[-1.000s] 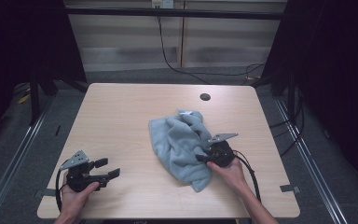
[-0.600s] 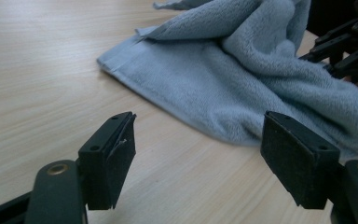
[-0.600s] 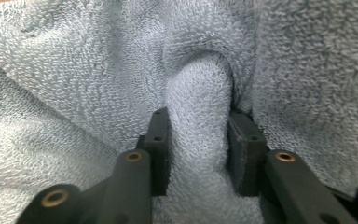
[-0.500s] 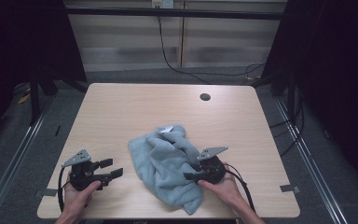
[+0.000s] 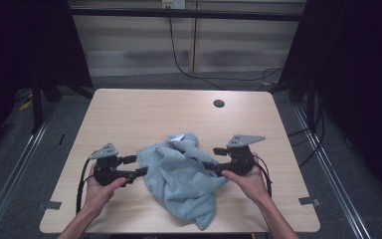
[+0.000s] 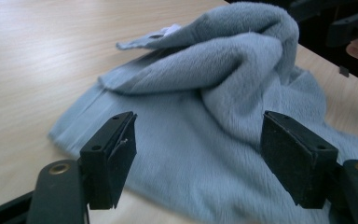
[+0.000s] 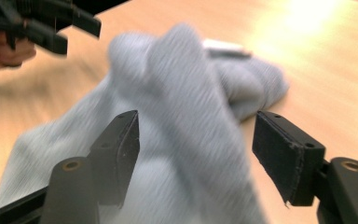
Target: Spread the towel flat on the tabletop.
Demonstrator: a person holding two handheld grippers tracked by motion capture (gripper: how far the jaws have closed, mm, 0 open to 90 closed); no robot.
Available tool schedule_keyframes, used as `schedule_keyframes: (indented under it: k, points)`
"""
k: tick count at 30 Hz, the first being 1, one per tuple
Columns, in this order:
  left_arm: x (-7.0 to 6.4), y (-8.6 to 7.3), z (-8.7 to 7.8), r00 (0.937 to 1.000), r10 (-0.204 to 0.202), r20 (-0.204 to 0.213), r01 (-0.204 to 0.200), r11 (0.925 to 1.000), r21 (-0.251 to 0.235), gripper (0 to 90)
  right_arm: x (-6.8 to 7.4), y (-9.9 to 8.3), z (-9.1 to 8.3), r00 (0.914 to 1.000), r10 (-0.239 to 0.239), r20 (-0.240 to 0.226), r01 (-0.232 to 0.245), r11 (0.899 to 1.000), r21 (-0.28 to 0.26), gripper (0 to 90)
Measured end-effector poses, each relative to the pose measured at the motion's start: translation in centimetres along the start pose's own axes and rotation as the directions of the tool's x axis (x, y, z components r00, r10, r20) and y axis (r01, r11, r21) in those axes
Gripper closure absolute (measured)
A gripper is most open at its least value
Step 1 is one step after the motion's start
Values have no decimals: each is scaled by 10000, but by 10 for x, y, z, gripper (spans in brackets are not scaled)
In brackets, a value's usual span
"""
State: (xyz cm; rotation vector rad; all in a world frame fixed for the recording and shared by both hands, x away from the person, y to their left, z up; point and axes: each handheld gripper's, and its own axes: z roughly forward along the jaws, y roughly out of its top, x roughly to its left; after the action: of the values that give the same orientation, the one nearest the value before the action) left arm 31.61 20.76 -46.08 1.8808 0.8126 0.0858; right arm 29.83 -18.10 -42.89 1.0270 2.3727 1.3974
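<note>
Both grippers, left (image 6: 198, 154) & right (image 7: 196, 154), gape wide, empty; towel (image 5: 181, 174) between them: soft, light, floppy. Pinch nearest hem.

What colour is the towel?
Light blue-grey; the towel shows best in the left gripper view.

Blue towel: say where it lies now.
In the high view the blue towel lies crumpled on the table's near half, between the left gripper and right gripper.
</note>
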Motion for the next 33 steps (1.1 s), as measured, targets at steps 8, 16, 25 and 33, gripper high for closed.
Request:
schedule_keyframes:
  k: [8,16,25,33]
  points:
    - [-3,9,37,9995,81,316,-89,9996,255,257,-6,22,29,9957,65,-922,-77,9999,-123,310]
    - [-5,7,63,9967,274,761,-312,9983,491,531,-13,20,55,9860,661,-1528,-625,9976,282,698]
    - [-14,25,40,9944,788,701,-778,9968,-172,813,-28,33,25,9956,781,-516,-798,9963,-307,850]
    - [0,58,3,9982,594,124,-574,9906,-1245,829,-56,56,-23,9884,1210,914,-1103,9873,-1148,853]
